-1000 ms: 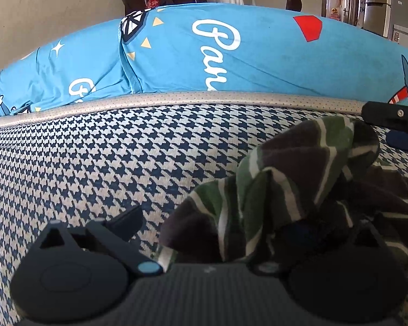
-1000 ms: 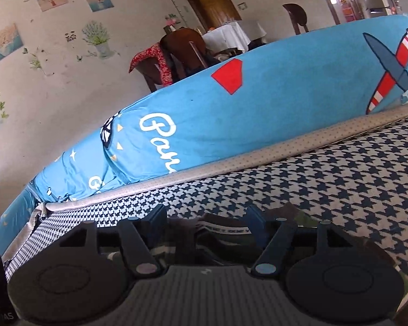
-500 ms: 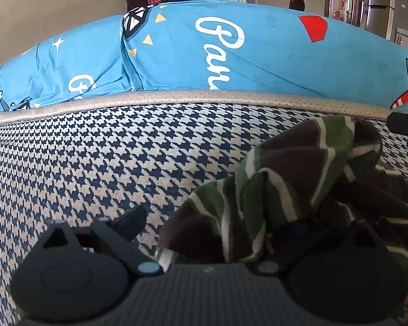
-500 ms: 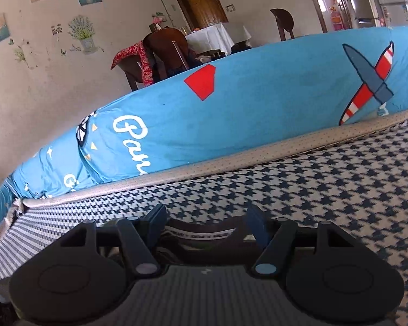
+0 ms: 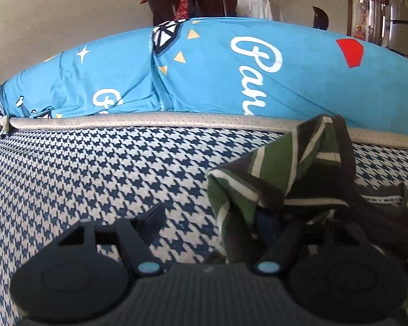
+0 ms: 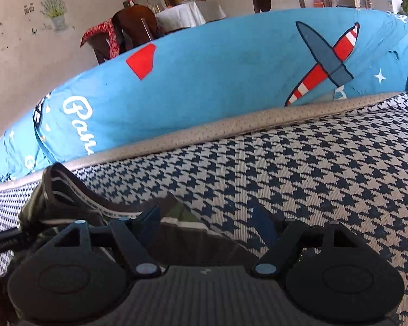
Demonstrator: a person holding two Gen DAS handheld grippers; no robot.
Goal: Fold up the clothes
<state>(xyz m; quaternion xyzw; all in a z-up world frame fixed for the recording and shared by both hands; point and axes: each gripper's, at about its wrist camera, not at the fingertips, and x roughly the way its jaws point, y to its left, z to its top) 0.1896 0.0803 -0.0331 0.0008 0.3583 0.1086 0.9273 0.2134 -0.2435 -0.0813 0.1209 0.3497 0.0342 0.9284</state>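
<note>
A crumpled garment (image 5: pixel 280 168) in green, dark and white stripes lies on the houndstooth bed surface (image 5: pixel 100 174). Its dark waistband with white lettering shows in the right wrist view (image 6: pixel 95 206). My left gripper (image 5: pixel 212 222) is open, its left finger over bare bedding and its right finger tucked under the garment's left edge. My right gripper (image 6: pixel 205 220) is open too. The garment's green corner (image 6: pixel 179 212) lies between its fingers, and the waistband rises beside its left finger.
A long blue printed bolster (image 5: pixel 231 76) runs along the far side of the bed behind a beige piped edge (image 5: pixel 149 119). Bare houndstooth bedding (image 6: pixel 326 168) stretches to the right of the garment. Chairs and a white-covered table (image 6: pixel 187 13) stand beyond.
The garment has shifted right in the left view and spread out, showing its waistband. The right gripper has left that view. In the right view the garment now sits further left.
</note>
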